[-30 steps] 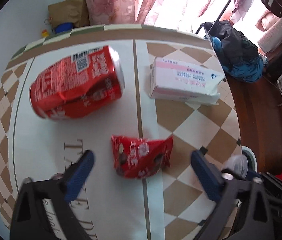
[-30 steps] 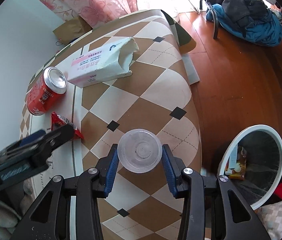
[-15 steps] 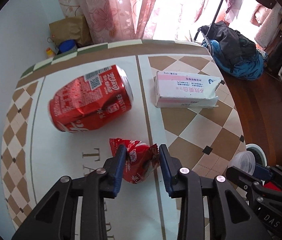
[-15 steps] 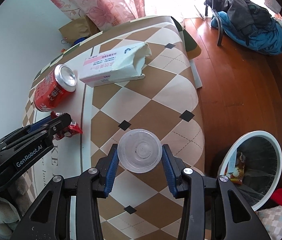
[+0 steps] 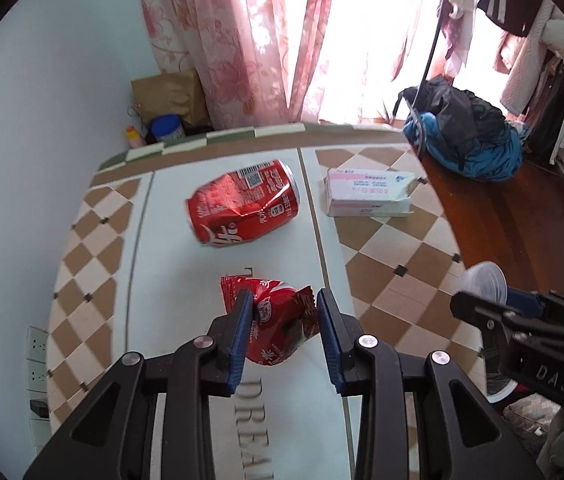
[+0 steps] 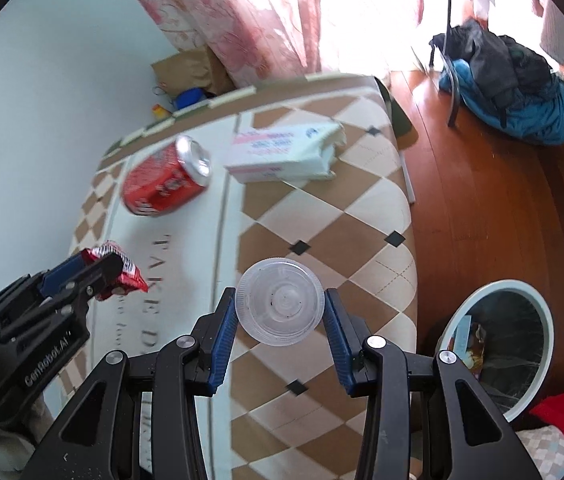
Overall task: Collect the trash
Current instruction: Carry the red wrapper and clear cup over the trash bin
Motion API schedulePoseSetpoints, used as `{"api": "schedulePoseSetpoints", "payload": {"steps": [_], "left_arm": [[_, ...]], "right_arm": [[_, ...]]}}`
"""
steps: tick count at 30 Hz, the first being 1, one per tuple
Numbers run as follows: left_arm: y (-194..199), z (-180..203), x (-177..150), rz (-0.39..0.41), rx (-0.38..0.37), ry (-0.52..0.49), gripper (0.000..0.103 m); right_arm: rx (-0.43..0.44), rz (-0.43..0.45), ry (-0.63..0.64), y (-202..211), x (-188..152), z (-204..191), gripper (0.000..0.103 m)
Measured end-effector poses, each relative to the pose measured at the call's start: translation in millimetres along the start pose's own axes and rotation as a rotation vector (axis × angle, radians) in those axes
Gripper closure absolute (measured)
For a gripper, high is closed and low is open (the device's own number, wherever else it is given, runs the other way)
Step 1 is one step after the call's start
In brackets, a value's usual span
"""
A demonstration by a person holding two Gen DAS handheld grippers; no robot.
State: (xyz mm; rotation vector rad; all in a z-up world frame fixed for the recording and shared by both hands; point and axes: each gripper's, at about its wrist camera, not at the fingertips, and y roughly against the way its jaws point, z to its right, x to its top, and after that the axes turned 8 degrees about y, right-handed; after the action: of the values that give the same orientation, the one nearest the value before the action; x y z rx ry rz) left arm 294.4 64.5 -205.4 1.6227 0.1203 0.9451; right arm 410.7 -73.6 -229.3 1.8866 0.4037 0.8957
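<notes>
While I watched through the left wrist camera, my left gripper (image 5: 281, 322) had its blue pads pinched on the red snack wrapper (image 5: 272, 318), which hung crumpled between them above the checked tablecloth (image 5: 378, 248). Two pieces still lay there uncollected: the dented red can (image 5: 244, 208) on its side and, apart from it toward the right, the torn white tissue pack (image 5: 368, 198). I judged the job roughly half done, with two items in hand, none of them binned yet, and two left on the table. At the right edge of that view I saw the other tool with the clear plastic cup (image 5: 484, 282), though not how it was held. Through the right wrist camera that became plain: my right gripper (image 6: 281, 312) was clamped on the cup's sides, its round base facing the lens. Only this view showed the white-rimmed bin (image 6: 538, 312) on the wooden floor beside the table, with some rubbish already inside, and the can's open silver top; the left view alone showed the barcode on the can.
</notes>
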Motion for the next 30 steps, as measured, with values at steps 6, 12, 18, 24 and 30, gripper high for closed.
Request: {"api": "schedulePoseSetpoints", "payload": {"steps": [6,12,18,24,30], "left_arm": [[59,8,-9,0.079,-0.026,0.003,0.074],[115,35,-16,0.151,-0.076,-0.026,0.074],[147,95,-27,0.180,-0.162,-0.104,0.074],[132,178,-42,0.127,-0.246,-0.204,0.074],[80,251,-59,0.008,-0.284,-0.266,0.074]], "right_arm": [[0.006,0.096,0.025,63,-9,-11,0.059],[-0.012,0.187,-0.005,136,-33,8,0.059],[-0.059,0.239,-0.076,195,-72,57,0.059],[-0.132,0.219,-0.203,211,-115,133,0.059],[-0.167,0.131,-0.329,180,-151,216,0.059]]}}
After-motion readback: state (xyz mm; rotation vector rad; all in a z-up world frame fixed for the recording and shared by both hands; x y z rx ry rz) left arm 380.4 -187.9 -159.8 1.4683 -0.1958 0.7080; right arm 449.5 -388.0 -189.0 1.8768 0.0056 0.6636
